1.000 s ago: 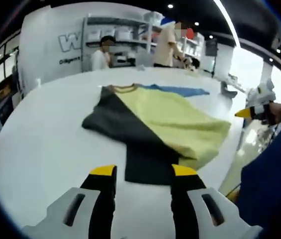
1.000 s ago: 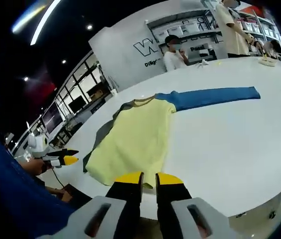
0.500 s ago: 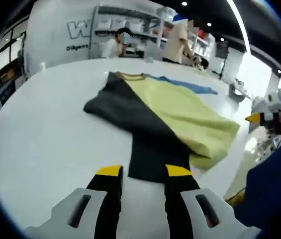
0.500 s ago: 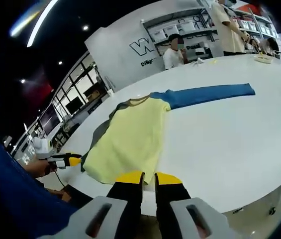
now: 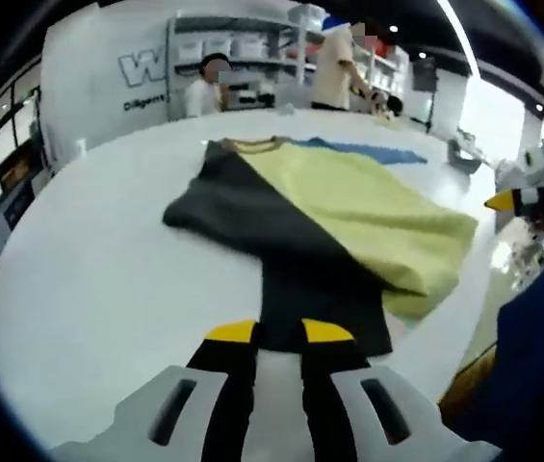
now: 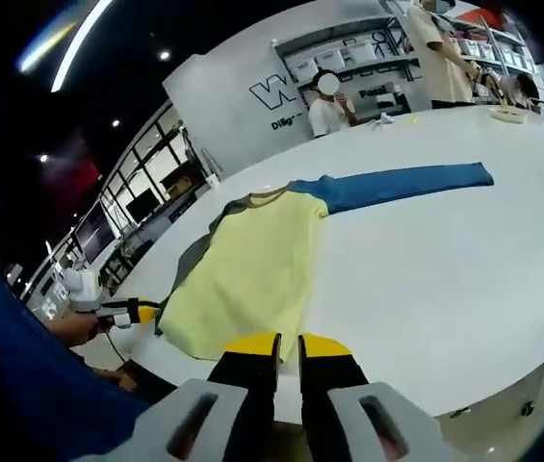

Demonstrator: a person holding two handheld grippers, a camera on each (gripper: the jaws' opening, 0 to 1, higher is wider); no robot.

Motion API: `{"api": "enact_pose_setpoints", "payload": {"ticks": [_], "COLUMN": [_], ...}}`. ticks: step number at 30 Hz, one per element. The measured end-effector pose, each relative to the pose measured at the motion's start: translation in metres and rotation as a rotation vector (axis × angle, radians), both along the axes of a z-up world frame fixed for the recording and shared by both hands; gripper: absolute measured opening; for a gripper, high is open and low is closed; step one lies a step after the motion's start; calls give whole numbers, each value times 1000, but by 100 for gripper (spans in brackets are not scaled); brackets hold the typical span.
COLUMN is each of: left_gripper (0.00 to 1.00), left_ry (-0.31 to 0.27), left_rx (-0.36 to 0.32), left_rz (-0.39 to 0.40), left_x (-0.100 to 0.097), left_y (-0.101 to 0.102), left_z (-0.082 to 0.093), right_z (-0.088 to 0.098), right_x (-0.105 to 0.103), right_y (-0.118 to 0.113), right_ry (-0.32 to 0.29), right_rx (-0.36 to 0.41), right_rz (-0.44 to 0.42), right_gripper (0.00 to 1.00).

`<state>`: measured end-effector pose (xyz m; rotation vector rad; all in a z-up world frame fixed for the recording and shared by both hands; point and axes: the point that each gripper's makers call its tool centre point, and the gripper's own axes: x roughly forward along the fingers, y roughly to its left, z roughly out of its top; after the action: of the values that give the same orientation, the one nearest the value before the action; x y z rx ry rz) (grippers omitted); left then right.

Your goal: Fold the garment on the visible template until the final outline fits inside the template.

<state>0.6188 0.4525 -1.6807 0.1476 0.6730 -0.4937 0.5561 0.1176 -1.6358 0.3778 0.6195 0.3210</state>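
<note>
The left gripper [image 5: 278,332] is narrowing its jaws onto the garment's [image 5: 349,212] dark sleeve end at 6 o'clock, nearer than a second ago, probably beginning a fold. The right gripper [image 6: 276,344] is staying nearly closed, empty, below the yellow hem on the desk [image 6: 445,279]. Wall lettering at 12 o'clock is reading only "W".

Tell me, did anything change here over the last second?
The left gripper has narrowed its jaws and come up to the near end of the black sleeve; whether it grips the cloth is unclear. The right gripper stays nearly shut at the table edge. The garment lies as before, blue sleeve stretched out.
</note>
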Motion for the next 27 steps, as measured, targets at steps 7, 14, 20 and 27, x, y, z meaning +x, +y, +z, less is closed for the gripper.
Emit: {"api": "enact_pose_setpoints", "payload": {"ticks": [7, 14, 20, 27], "left_gripper": [4, 3, 2, 2], "left_ry": [-28, -25, -37, -36], "left_rx": [60, 31, 14, 19], "left_rz": [-40, -2, 41, 116], "left_x": [-3, 2, 11, 20], "left_y": [-6, 1, 27, 79], "left_z": [-3, 8, 31, 58], "right_z": [-1, -3, -4, -5], "right_x": [1, 0, -1, 1], "right_y": [4, 3, 2, 4], "right_ry": [-1, 1, 4, 8], "right_rx": [9, 16, 24, 28], "right_rz": [-3, -16, -30, -31], "right_gripper": [1, 0, 0, 0]}}
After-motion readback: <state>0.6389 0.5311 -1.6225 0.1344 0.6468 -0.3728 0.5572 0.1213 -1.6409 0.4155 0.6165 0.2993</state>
